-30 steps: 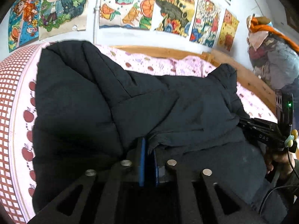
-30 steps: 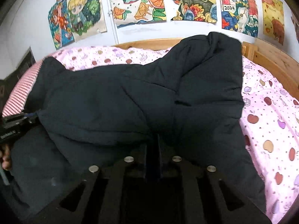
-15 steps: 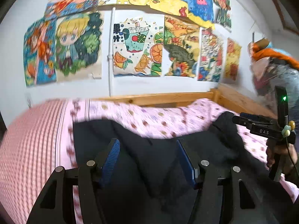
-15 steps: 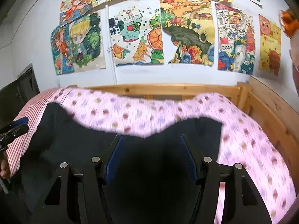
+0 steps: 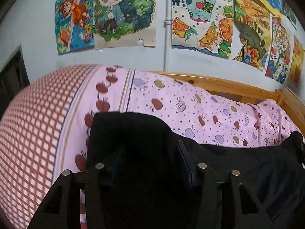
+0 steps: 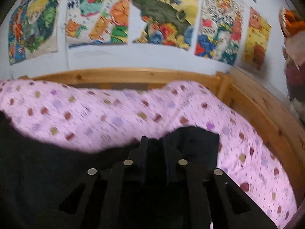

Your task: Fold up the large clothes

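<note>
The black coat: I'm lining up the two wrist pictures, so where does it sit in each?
Left wrist: black coat fills the lower middle and right, on the pink sheet.
Right wrist: coat covers the lower left and middle.
Shared landmark: the orange-slices drawing on the wall.

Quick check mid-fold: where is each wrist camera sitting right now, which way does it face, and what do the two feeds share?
Left wrist: on the left gripper, looking down over the black jacket towards the checked pillow and wall drawings; jaws closing around jacket cloth.
Right wrist: on the right gripper, facing the wooden bed frame; jaws shut at the jacket's edge.
Shared: jacket, pink apple-print sheet, drawings.
</note>
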`<action>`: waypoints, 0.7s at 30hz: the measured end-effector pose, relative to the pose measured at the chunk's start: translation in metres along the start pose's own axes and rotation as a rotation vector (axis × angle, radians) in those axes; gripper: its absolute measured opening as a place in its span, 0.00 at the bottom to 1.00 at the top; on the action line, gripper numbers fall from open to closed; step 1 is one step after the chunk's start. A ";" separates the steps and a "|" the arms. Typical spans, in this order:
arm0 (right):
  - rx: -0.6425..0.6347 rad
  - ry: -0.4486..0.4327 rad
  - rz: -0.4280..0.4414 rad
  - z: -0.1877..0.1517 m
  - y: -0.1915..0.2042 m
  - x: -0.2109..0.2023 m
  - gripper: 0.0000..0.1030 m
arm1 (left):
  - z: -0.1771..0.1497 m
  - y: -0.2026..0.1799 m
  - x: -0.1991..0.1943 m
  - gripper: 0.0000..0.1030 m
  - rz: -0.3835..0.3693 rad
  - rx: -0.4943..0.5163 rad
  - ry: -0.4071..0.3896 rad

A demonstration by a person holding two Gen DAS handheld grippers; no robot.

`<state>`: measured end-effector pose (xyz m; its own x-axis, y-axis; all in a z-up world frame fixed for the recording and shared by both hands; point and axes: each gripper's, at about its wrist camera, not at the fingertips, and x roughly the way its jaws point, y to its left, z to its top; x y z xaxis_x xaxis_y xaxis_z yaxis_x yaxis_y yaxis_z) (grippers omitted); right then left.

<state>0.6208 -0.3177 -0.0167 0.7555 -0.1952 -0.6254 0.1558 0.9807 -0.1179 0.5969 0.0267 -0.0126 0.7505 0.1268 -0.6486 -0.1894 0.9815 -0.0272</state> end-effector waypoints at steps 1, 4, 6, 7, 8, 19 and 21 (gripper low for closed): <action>0.026 0.011 -0.001 -0.007 -0.005 0.002 0.05 | -0.004 -0.001 0.002 0.48 0.004 0.008 -0.001; 0.108 0.060 0.030 -0.020 -0.022 0.017 0.03 | -0.012 0.000 0.012 0.48 -0.005 -0.004 0.024; 0.136 0.078 0.058 -0.023 -0.026 0.022 0.02 | -0.012 0.000 0.013 0.48 -0.015 -0.007 0.029; 0.138 0.076 0.066 -0.021 -0.027 0.020 0.02 | -0.011 0.003 0.010 0.48 -0.033 -0.017 0.018; 0.140 0.069 0.072 -0.019 -0.028 0.017 0.02 | -0.009 0.005 0.008 0.48 -0.047 -0.026 0.008; 0.033 -0.019 0.404 0.008 0.020 -0.038 0.02 | -0.003 -0.040 -0.054 0.48 -0.431 0.079 -0.099; -0.001 0.021 0.456 -0.004 0.030 -0.035 0.02 | -0.011 -0.054 -0.051 0.48 -0.497 0.132 -0.046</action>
<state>0.5965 -0.2811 -0.0016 0.7337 0.2566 -0.6292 -0.1904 0.9665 0.1721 0.5618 -0.0344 0.0130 0.7571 -0.3559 -0.5479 0.2759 0.9343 -0.2256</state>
